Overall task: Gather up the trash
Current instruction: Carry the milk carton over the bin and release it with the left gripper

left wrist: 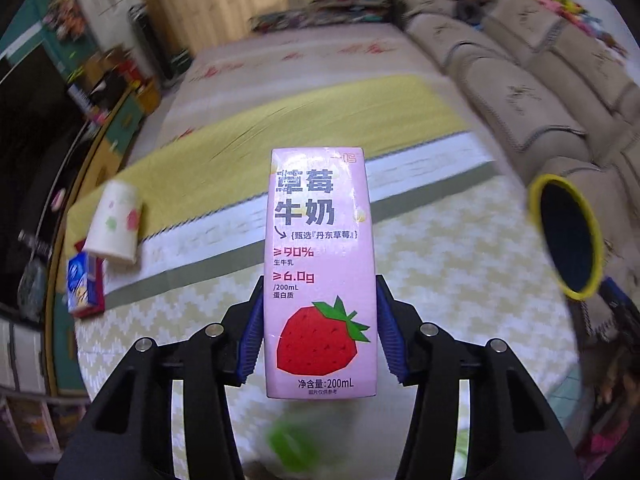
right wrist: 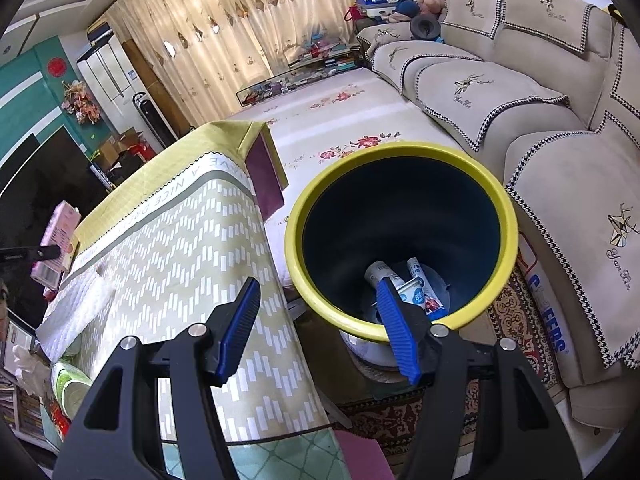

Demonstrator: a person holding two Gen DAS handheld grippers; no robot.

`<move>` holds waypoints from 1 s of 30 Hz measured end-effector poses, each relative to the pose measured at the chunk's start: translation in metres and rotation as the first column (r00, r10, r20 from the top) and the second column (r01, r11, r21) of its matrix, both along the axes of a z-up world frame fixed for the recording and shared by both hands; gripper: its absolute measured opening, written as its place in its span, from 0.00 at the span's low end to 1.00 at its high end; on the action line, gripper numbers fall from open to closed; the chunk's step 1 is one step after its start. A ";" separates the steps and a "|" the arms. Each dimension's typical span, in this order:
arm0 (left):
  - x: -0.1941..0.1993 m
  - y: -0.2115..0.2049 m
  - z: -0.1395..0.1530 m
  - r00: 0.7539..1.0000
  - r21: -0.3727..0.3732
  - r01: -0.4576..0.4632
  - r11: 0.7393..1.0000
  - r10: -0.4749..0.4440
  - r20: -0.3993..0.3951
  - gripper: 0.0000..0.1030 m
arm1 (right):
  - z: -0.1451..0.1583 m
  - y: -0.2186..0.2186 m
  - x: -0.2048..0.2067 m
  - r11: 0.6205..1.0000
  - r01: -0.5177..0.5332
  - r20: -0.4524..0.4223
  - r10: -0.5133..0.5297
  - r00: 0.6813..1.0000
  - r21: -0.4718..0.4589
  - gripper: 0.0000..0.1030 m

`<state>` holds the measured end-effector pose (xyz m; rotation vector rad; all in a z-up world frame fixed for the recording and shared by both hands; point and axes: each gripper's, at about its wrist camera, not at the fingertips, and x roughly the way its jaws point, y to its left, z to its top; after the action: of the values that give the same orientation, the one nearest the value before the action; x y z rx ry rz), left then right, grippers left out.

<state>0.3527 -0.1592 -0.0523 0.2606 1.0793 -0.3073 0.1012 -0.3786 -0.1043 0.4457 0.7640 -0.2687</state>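
- The left gripper point(left wrist: 320, 332) points steeply down over the table point(left wrist: 460, 280), clenched on a pink milk carton point(left wrist: 320, 272); both blue pads point(left wrist: 253, 336) press its lower sides.
- The carton stands upright in the grip, clear of the table.
- The right gripper point(right wrist: 318, 328) tilts down at the table edge, jaws apart with nothing between them.
- A yellow-rimmed bin point(right wrist: 296, 216) sits just beside the table, below the right gripper, with wrappers point(right wrist: 416, 292) at its bottom.
- A paper cup point(left wrist: 114, 220) lies tipped on the table's far left, a blue box point(left wrist: 82, 284) near it.
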 end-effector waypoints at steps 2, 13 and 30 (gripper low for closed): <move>-0.016 -0.019 0.010 0.998 -0.014 0.060 0.998 -0.060 0.013 0.49 | 0.000 -0.001 -0.004 1.000 0.007 0.002 -0.007 1.000 -0.002 0.56; -0.084 -0.201 -0.004 0.907 -0.050 0.419 0.907 -0.420 -0.031 0.49 | 0.007 -0.028 -0.050 0.995 0.099 0.023 -0.098 0.995 -0.032 0.56; -0.053 -0.386 -0.102 0.856 -0.001 0.495 0.869 -0.488 -0.169 0.72 | -0.010 -0.070 -0.077 0.984 0.177 -0.010 -0.177 0.984 -0.005 0.56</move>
<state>0.3000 -0.5453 -0.1542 0.5625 1.1730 -0.7790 0.0240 -0.4485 -0.1147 0.5094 0.7350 -0.4395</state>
